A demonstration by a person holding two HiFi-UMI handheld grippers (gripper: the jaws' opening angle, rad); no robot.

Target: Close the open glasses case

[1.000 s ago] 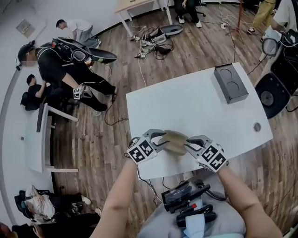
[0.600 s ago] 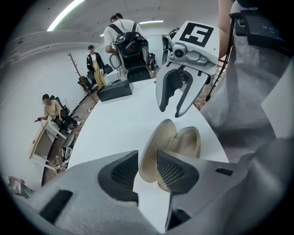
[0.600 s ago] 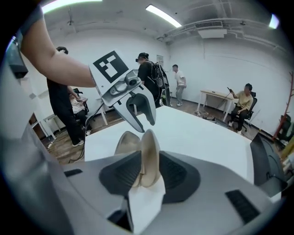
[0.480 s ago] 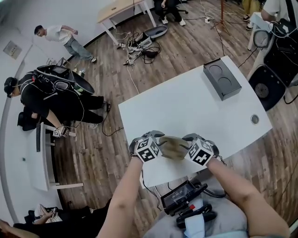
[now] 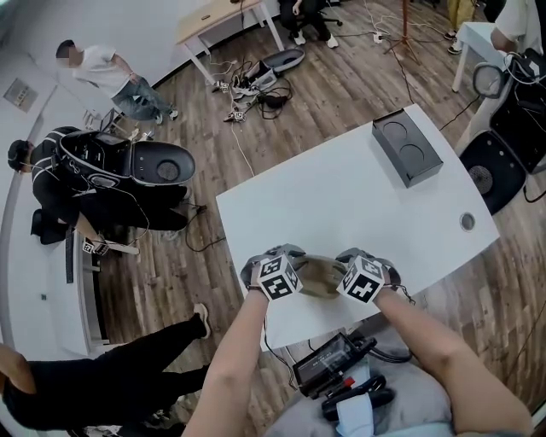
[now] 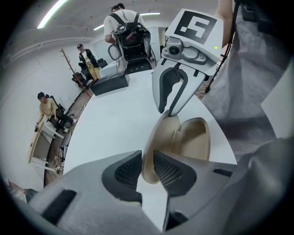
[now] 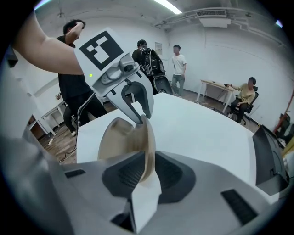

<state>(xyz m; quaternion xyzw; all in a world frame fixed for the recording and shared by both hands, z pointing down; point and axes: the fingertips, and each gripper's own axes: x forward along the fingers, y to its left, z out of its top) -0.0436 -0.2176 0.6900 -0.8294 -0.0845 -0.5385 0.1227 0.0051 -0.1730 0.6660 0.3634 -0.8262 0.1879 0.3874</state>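
A beige glasses case [image 5: 320, 275] stands open near the front edge of the white table [image 5: 341, 188], held between both grippers. In the left gripper view its raised lid [image 6: 158, 137] and hollow tray [image 6: 197, 137] show. My left gripper [image 6: 148, 167] has the near end of the lid between its closing jaws, and both pads touch it. My right gripper [image 7: 147, 172] is shut on the lid's thin rim [image 7: 148, 137] at the opposite end. Each gripper appears in the other's view: the right gripper [image 6: 172, 108] and the left gripper [image 7: 140, 117] pinch the far end of the lid.
A black box [image 5: 407, 147] with two round recesses lies at the table's far right corner. A cable hole [image 5: 467, 221] is near the right edge. Several people, a second table [image 5: 230, 21] and floor cables [image 5: 256, 85] lie beyond on the wooden floor.
Both grippers have sunk toward the table with the case between them. The left jaws have closed in on the lid. People in the background have moved.
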